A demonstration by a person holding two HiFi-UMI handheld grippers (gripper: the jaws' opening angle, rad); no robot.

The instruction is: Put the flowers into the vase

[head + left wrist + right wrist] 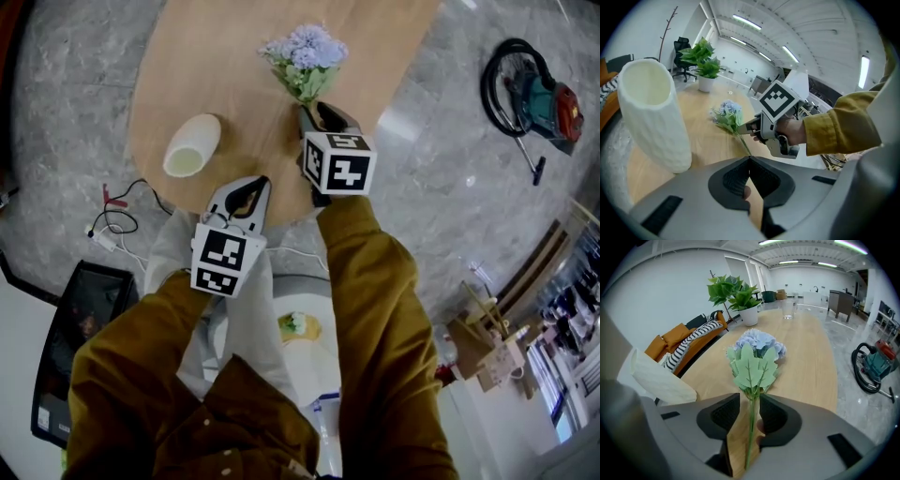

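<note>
Two jaws of the right gripper (pixel 750 401) are held apart, and the stem of the flowers (pixel 757 350) runs lengthwise between them, bloom toward the upper frame. The vase (pixel 192 145) stands left on the desk (pixel 234 56), nearer the left gripper (pixel 251 187), whose jaws are closed and empty.

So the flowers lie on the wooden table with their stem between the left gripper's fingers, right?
No. The stem of the flowers sits between the fingers of the right gripper, not the left, as the right gripper view shows. The left gripper is shut and empty. The flowers do lie on the wooden table.
</note>
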